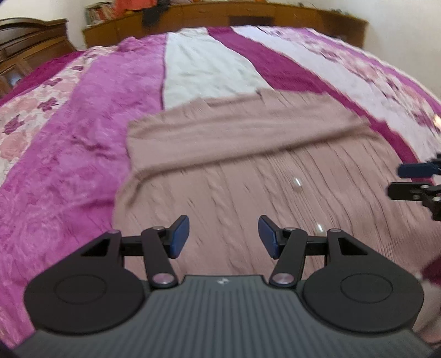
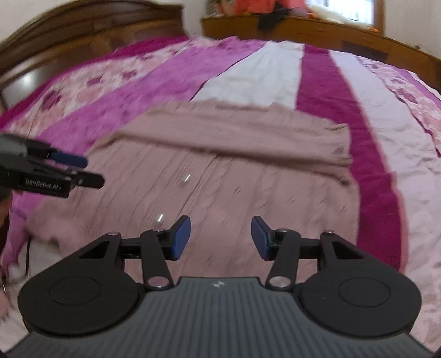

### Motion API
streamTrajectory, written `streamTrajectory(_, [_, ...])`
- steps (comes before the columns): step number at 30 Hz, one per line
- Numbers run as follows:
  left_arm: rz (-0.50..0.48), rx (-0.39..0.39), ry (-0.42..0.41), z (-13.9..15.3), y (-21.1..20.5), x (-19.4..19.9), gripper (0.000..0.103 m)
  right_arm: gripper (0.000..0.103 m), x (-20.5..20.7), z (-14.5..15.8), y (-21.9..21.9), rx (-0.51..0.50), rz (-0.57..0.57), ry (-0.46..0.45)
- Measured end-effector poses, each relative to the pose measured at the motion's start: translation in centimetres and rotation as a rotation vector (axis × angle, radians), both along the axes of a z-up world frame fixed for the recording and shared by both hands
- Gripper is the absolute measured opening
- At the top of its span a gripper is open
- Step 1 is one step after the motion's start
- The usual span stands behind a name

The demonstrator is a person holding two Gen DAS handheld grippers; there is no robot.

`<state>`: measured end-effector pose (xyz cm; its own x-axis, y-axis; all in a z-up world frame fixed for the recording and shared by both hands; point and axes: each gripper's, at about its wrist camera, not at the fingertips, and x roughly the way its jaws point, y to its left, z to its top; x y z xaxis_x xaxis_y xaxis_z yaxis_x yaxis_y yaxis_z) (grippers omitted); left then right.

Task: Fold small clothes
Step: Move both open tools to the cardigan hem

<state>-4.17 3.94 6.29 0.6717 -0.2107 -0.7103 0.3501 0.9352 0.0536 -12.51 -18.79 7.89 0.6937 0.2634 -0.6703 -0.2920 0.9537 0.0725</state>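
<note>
A dusty-pink knit garment (image 1: 248, 170) lies spread on the bed, its far part folded over into a band; it also shows in the right wrist view (image 2: 234, 170). Small shiny buttons (image 1: 296, 183) run down its middle. My left gripper (image 1: 223, 238) is open and empty, hovering above the garment's near part. My right gripper (image 2: 220, 238) is open and empty above the same cloth. The right gripper shows at the right edge of the left wrist view (image 1: 413, 180). The left gripper shows at the left edge of the right wrist view (image 2: 82, 170). Both views are motion-blurred.
The bed carries a striped magenta, pink, white and floral bedspread (image 1: 82, 137). A wooden headboard (image 2: 82, 30) and a wooden cabinet (image 1: 275, 16) with clothes and books on top stand behind. A dark wooden cupboard (image 1: 24, 49) is at far left.
</note>
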Motion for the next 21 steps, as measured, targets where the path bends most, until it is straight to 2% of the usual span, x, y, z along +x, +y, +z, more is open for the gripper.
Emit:
streamTrajectory(4, [-0.057, 0.027, 0.03, -1.2, -0.5, -1.7, 0.058, 0.057, -1.4, -1.3, 2.2, -0.059, 0.083, 0.022])
streamTrajectory(9, [-0.129, 0.038, 0.101, -2.8, -0.6, -3.1, 0.058, 0.057, -2.2, -2.4, 3.3, -0.08, 0.152, 0.077])
streamTrajectory(15, [-0.227, 0.105, 0.163, -4.2, -0.3, -4.6, 0.058, 0.058, -2.7, -3.9, 4.0, -0.097, 0.211, 0.138])
streamTrajectory(21, [-0.321, 0.166, 0.178, -4.9, -0.9, -6.3, 0.057, 0.067, -3.5, -5.0, 4.7, -0.111, 0.263, 0.173])
